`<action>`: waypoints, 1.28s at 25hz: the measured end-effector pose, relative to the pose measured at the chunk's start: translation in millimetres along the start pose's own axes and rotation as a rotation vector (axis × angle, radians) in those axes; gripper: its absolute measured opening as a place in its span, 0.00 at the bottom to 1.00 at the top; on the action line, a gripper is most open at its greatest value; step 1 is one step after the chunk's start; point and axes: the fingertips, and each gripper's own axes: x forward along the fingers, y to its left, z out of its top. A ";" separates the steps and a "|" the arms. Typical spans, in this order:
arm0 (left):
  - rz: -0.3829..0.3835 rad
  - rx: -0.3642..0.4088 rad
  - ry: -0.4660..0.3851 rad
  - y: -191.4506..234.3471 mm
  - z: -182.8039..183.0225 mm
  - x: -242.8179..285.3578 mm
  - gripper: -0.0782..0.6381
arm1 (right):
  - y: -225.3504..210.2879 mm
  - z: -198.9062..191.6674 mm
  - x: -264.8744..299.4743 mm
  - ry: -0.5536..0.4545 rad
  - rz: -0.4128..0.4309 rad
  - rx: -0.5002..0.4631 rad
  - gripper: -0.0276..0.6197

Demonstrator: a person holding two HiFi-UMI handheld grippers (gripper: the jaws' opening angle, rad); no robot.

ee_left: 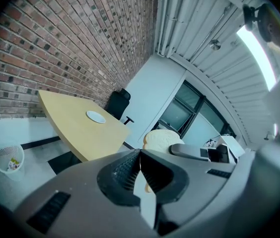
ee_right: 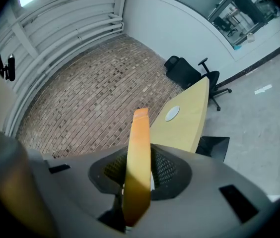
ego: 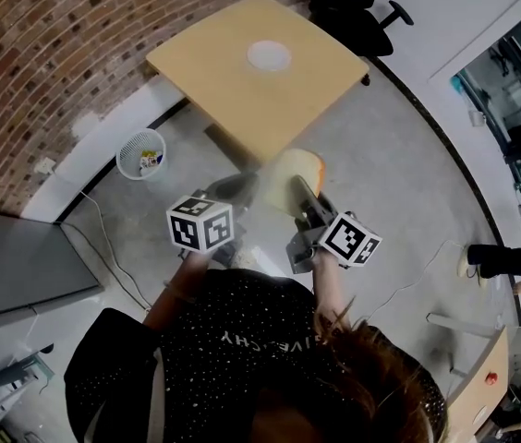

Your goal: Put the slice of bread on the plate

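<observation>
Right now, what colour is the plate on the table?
White; the plate shows best in the head view.

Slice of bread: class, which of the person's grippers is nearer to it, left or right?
Right. The right gripper is shut on the slice of bread, which stands on edge between its jaws. The left gripper, shut and empty, is alongside, not touching it.

Open floor [ego: 399,155] leads to the table [ego: 214,63], where only the plate [ego: 269,55] stands.
</observation>
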 end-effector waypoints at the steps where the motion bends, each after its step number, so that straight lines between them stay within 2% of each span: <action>1: 0.004 -0.001 -0.002 0.1 0.2 1.1 0.12 | -1.7 1.0 0.2 0.002 0.001 0.002 0.19; 9: 0.020 0.000 -0.012 -4.7 -1.3 4.0 0.12 | -5.9 0.4 -1.3 0.009 0.013 0.017 0.19; 20: 0.050 -0.021 -0.028 -1.1 1.7 6.3 0.12 | -18.4 9.1 -2.4 0.009 -0.021 0.025 0.19; 32: 0.036 -0.024 0.007 21.2 22.7 43.8 0.12 | -34.0 30.1 36.4 0.020 -0.034 0.046 0.19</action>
